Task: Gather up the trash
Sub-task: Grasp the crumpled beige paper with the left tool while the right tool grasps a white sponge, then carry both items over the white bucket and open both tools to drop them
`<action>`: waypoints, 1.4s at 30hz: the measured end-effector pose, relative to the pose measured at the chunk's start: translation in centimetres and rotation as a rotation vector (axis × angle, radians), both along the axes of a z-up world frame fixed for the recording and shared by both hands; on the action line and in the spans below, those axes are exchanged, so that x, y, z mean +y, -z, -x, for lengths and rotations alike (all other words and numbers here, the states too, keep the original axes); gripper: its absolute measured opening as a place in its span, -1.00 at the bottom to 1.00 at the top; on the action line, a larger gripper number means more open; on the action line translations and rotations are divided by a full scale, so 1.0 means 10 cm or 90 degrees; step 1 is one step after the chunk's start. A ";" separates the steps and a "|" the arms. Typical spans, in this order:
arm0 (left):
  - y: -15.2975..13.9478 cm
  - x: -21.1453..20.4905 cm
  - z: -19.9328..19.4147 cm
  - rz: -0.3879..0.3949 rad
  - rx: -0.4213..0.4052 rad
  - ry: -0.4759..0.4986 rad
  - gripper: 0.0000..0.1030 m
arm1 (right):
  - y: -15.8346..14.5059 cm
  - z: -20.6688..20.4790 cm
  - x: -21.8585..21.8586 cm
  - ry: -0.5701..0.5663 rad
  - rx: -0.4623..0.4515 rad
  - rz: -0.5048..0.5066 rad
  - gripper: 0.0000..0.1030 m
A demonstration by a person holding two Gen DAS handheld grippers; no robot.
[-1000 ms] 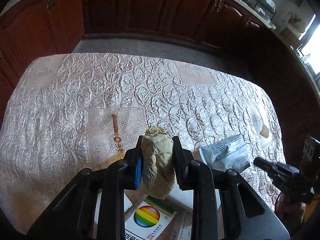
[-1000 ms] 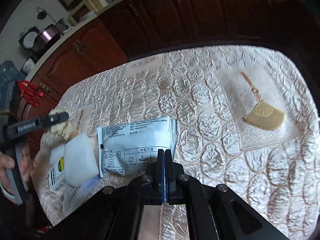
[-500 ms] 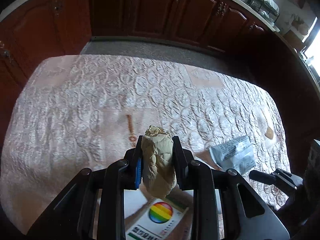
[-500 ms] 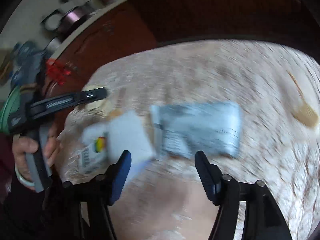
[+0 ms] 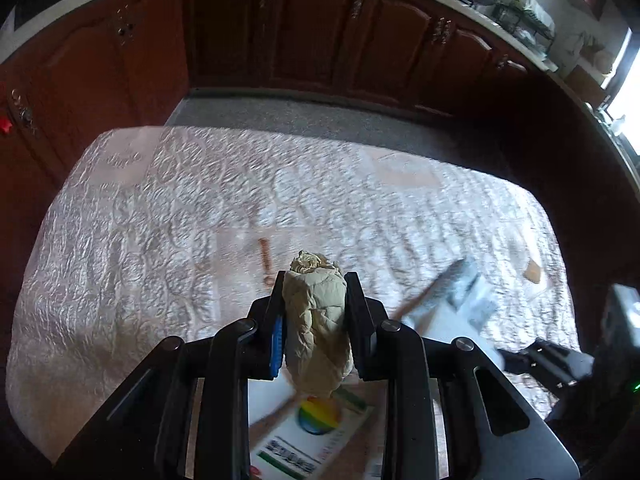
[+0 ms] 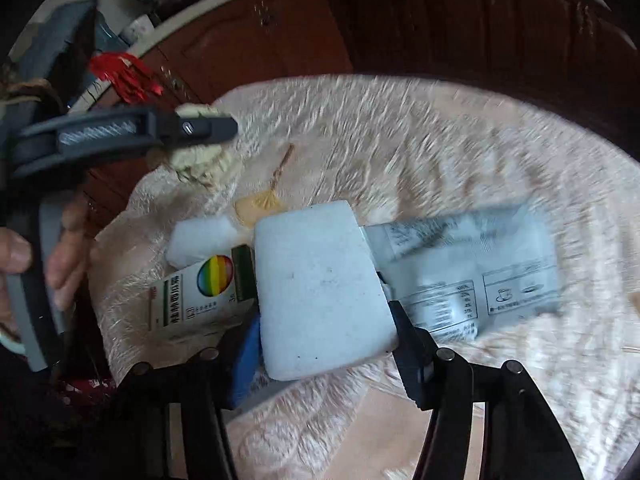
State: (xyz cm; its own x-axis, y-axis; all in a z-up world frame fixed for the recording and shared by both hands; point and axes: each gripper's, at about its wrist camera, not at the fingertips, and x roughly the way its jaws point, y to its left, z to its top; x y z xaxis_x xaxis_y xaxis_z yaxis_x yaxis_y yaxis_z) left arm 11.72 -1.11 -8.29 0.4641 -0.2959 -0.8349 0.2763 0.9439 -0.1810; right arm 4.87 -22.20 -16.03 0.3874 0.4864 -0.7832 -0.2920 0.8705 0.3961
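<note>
My left gripper (image 5: 316,284) is shut on a crumpled beige paper wad (image 5: 316,328) and holds it above the table; the right wrist view shows that gripper (image 6: 208,128) and wad (image 6: 200,160) at the upper left. My right gripper (image 6: 322,308) has its jaws closing on a white foam block (image 6: 316,264), and both pads touch its sides. The block lies over a grey-white printed sachet (image 6: 472,276) and a box with a rainbow circle (image 6: 196,292). That box (image 5: 316,432) sits under the left gripper.
A shiny embossed tablecloth (image 5: 160,240) covers the table. A second white piece (image 6: 200,240) lies beside the box. Dark wooden cabinets (image 5: 280,32) stand beyond a strip of grey floor. A person's hand (image 6: 60,264) grips the left tool.
The right gripper opened from fully shut, swung left over the sachet and now has the white foam block between its jaws. The left gripper rose slightly with the wad.
</note>
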 end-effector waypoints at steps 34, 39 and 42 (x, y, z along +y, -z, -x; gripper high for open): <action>-0.39 -3.28 1.12 0.055 -0.019 0.359 -0.54 | -0.51 1.72 -3.23 0.486 -0.059 0.130 0.14; -0.27 -3.67 1.19 0.073 0.013 0.395 -0.54 | -0.38 1.88 -3.61 0.542 -0.033 0.150 0.15; -0.16 -3.91 1.22 0.081 0.034 0.408 -0.54 | -0.29 1.95 -3.78 0.567 -0.015 0.143 0.15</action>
State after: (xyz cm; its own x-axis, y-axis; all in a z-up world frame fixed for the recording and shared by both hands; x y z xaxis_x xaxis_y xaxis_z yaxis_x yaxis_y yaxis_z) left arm -0.45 -40.17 -6.66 0.1223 -0.5978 -0.7922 0.7646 0.5657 -0.3088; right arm -14.67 -60.04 -13.11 0.5625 -0.1625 -0.8106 0.5180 0.8335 0.1923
